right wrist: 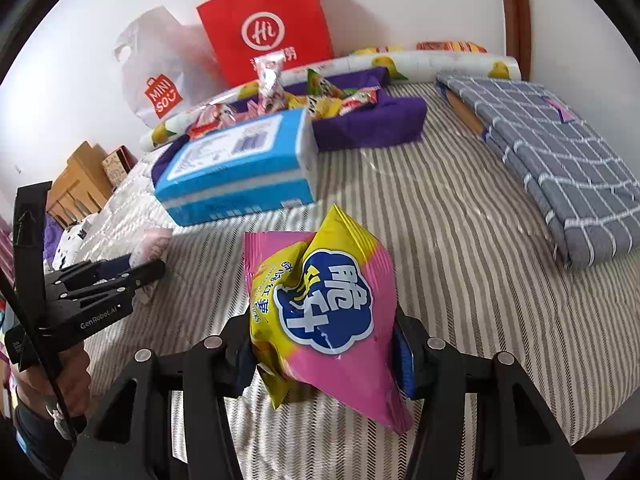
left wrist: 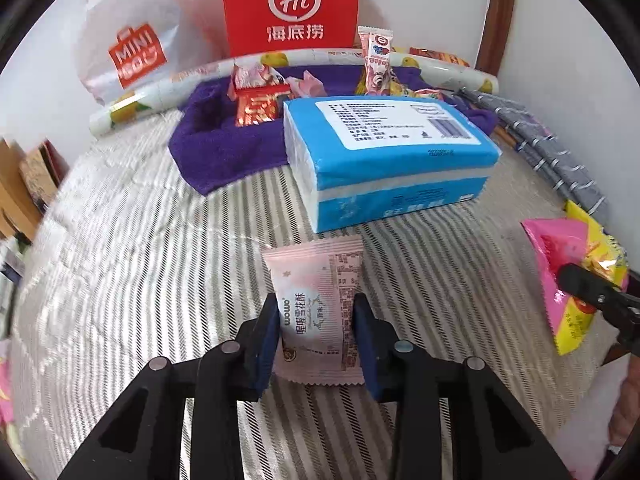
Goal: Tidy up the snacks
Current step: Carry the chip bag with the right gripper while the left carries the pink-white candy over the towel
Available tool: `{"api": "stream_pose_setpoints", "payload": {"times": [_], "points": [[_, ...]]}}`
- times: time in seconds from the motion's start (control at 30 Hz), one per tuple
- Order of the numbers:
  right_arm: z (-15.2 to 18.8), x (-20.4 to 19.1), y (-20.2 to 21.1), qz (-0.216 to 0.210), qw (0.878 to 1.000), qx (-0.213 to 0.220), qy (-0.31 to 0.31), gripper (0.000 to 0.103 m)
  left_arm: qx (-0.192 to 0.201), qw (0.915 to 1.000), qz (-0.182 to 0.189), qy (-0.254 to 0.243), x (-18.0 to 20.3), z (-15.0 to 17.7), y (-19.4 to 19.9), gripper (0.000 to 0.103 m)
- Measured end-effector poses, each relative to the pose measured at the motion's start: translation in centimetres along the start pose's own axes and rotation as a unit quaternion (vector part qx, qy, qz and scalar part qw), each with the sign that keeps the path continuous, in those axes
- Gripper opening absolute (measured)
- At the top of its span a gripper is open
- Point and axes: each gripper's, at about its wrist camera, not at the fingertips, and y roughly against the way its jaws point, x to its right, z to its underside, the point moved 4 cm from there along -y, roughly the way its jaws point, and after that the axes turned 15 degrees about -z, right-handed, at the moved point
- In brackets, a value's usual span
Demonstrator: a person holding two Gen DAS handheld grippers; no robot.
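Striped grey-and-white bedding is covering the bed on which everything is lying, with a white wall behind it. At the far edge a purple cloth tray is holding a heap of small wrapped snacks, and a blue-and-white tissue pack is lying just in front of it, touching the cloth. Behind the tray a white roll printed with yellow fruit is stretching along the wall, where a red paper bag marked "Hi" and a white plastic Miniso bag are standing. A folded grey checked cloth is resting on the bedding to the right.

The left gripper is pointing down at the bed, and its jaws are pressing against both sides of a flat pale pink snack packet, which is sitting upright between the blue pads in front of the tissue pack. The right gripper is gripping a puffy pink-and-yellow chip bag with a blue label; its jaws are standing partly apart, squeezed onto the bag's lower sides, and the bag is tilting up above the bedding. In the right wrist view the left gripper is showing at the left edge, with a person's hand wrapping its handle.
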Motion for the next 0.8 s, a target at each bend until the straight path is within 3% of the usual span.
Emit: {"api": "stream_pose_setpoints", "payload": {"times": [0.13, 0.3, 0.53, 0.8], "points": [[-1.1, -1.0, 0.5, -0.008, 1.0, 0.008, 0.006, 0.054, -0.019, 0.9984, 0.045, 0.03, -1.2, -0.4, 0.2, 0.032], [-2.8, -2.3, 1.0, -0.011, 1.0, 0.016, 0.015, 0.054, -0.01, 0.9973, 0.059, 0.043, -2.5, -1.2, 1.9, 0.032], [-6.8, -4.5, 1.8, -0.009, 0.998, 0.046, 0.031, 0.054, 0.015, 0.9979, 0.048, 0.04, -4.3, -4.6, 4.5, 0.032], [-12.1, -5.4, 1.2, 0.002, 0.997, 0.069, 0.035, 0.054, 0.026, 0.9976, 0.039, 0.05, -6.8, -10.0, 4.2, 0.032]]}}
